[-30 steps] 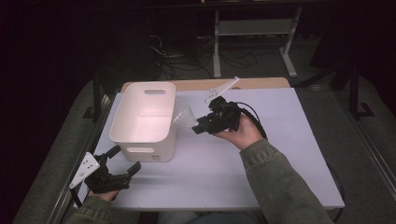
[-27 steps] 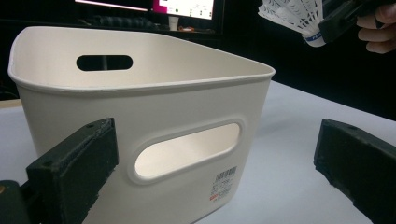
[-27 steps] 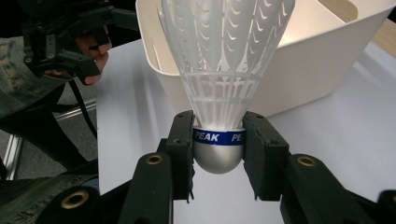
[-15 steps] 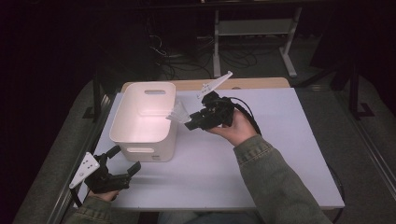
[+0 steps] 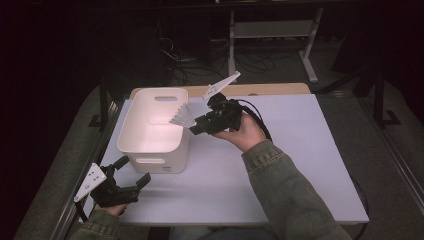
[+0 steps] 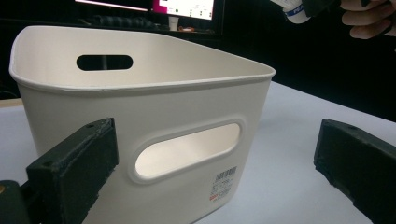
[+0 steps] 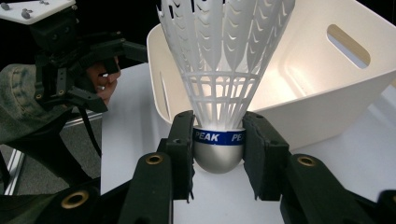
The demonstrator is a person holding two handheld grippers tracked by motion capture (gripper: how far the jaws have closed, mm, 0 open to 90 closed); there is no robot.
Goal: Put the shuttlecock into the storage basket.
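That shuttlecock (image 7: 219,70) weighs nothing and its skirt is flimsy, so the right hand-held gripper (image 7: 218,144) pinching the firm cork base is smart; it's hovering by the white bin (image 5: 150,135) rim

- A white bench (image 5: 310,165) stands in a dark room, lit from above.
- Grey floor (image 5: 395,165) flanks it.
- Behind: a pale metal stand (image 5: 272,30) (cables (image 5: 185,62) trail beside) and lit monitors (image 6: 187,7).

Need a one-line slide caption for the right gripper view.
Right gripper clamps a white shuttlecock by its cork base, skirt pointing toward the white bin.
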